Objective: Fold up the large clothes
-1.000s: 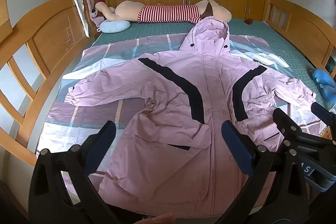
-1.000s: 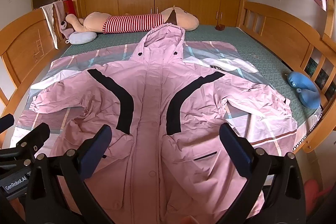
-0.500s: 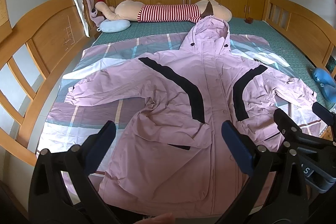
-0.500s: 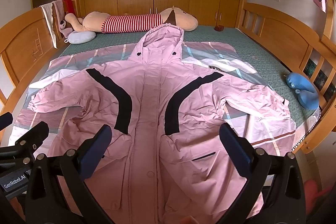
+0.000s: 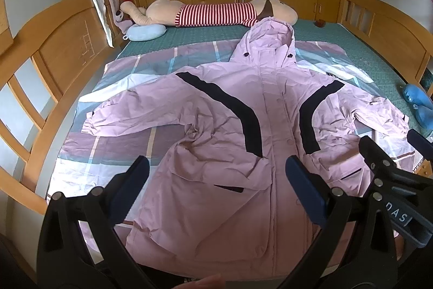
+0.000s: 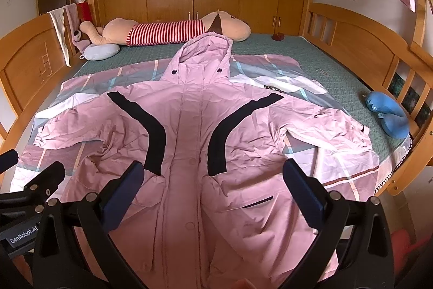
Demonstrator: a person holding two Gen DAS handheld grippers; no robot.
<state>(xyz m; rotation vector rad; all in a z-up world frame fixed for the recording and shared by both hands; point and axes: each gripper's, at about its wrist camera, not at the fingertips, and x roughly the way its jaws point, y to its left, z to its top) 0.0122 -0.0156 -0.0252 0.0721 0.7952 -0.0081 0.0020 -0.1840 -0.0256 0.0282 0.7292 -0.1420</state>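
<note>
A: Position of the garment to be logged. The large pink hooded jacket with black curved chest stripes (image 6: 189,153) is spread face up on the plaid purple-and-grey bed sheet (image 5: 113,142), hood toward the striped plush toy (image 6: 167,33), hem at the near edge of the bed. Both sleeves are laid outward.

B: Gripper state?

A: The left gripper (image 5: 216,180) is held spread wide above the hem, nothing between its blue pads. The right gripper (image 6: 213,180) is likewise released and empty, hovering over the lower front. No cloth is touched by either.

B: Step in hand, as judged?

A: Folding is judged not yet begun; a first sleeve or side fold is probably due. It would be done best if a sleeve cuff were pinched near its end and carried across the chest, the fabric being kept low so that the body is not dragged along.

B: Material notes?

A: A thin, crinkled woven shell is indicated, matte, with many fine creases. Bunching is seen under the left sleeve's armpit (image 5: 200,134) and should be smoothed before folding. Snap buttons run down the placket (image 6: 190,161); slit pockets are seen on both sides. The fabric is expected to slide readily on the sheet.
</note>
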